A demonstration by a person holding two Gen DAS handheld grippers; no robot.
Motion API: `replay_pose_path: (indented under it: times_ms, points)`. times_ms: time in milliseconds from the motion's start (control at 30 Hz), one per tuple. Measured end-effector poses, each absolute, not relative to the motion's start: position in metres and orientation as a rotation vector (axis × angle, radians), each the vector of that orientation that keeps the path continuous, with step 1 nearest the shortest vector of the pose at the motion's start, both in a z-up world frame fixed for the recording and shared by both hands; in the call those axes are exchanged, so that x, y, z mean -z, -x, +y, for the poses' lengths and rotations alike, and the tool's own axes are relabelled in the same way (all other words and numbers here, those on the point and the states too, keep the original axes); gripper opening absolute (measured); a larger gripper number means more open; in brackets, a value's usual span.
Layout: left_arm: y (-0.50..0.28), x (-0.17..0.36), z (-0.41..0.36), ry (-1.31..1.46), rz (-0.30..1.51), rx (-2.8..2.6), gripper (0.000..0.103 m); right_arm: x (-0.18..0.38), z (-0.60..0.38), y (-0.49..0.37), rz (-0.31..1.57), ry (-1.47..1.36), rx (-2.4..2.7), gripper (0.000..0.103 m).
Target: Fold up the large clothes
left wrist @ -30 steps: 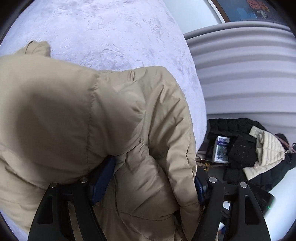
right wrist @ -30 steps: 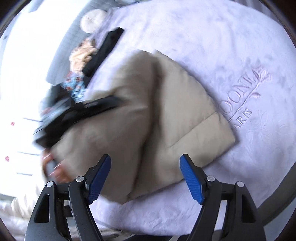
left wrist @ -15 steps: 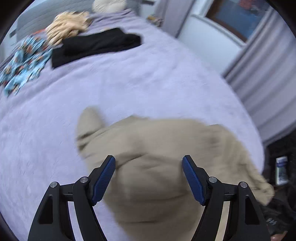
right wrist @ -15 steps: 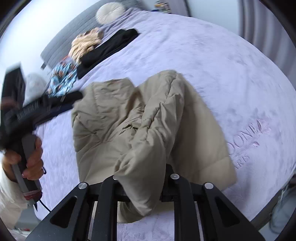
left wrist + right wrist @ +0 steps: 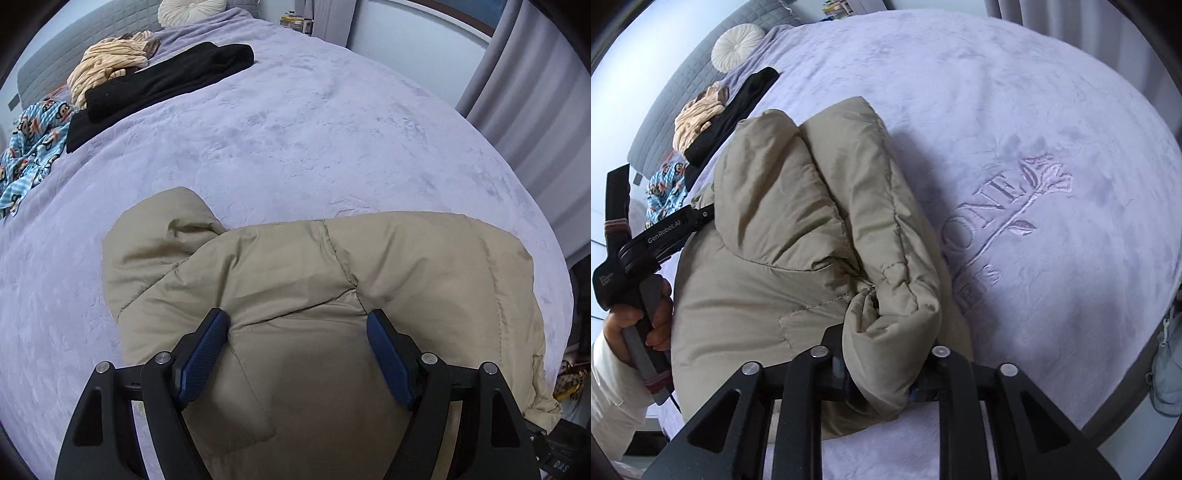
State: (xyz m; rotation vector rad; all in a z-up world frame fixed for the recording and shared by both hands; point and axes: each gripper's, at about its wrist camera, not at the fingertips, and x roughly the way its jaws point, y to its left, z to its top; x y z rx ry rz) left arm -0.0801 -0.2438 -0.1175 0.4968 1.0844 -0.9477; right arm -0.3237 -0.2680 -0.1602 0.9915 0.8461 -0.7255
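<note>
A beige puffer jacket [image 5: 332,280] lies on the lilac bed cover [image 5: 295,122], partly folded. My left gripper [image 5: 297,354] is open and empty, hovering just above the jacket's near part, blue pads either side. In the right wrist view my right gripper [image 5: 877,384] is shut on a thick bunched fold of the jacket [image 5: 812,221] and holds it raised over the rest. The left gripper's body [image 5: 657,236] and the hand holding it show at the left of that view.
Black clothing [image 5: 162,81], a tan striped garment [image 5: 110,66] and a blue patterned cloth [image 5: 33,144] lie near the headboard, with a round cushion [image 5: 192,9]. Grey curtains [image 5: 535,110] hang at right. The cover bears an embroidered logo [image 5: 1015,206].
My left gripper let go of the jacket and pulled back above it. My right gripper closed on a fold of the jacket and lifted it over the rest.
</note>
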Motion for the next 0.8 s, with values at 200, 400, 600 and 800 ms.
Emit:
replay_pose_path:
  times_ms: [200, 400, 600, 800]
  points:
    - [0.077, 0.120, -0.240, -0.486, 1.099, 0.931, 0.079, 0.142, -0.294, 0.352, 0.861, -1.087, 0.720, 0.054]
    - [0.079, 0.119, -0.236, -0.468, 1.093, 0.909, 0.080, 0.079, -0.326, 0.329, 0.732, -0.967, 0.570, 0.069]
    - [0.079, 0.116, -0.229, -0.442, 1.096, 0.859, 0.080, 0.115, -0.370, 0.228, 0.766, -1.040, 0.399, 0.050]
    - [0.086, 0.106, -0.227, -0.474, 1.094, 0.821, 0.080, 0.178, -0.369, 0.202, 0.968, -0.997, 0.476, 0.022]
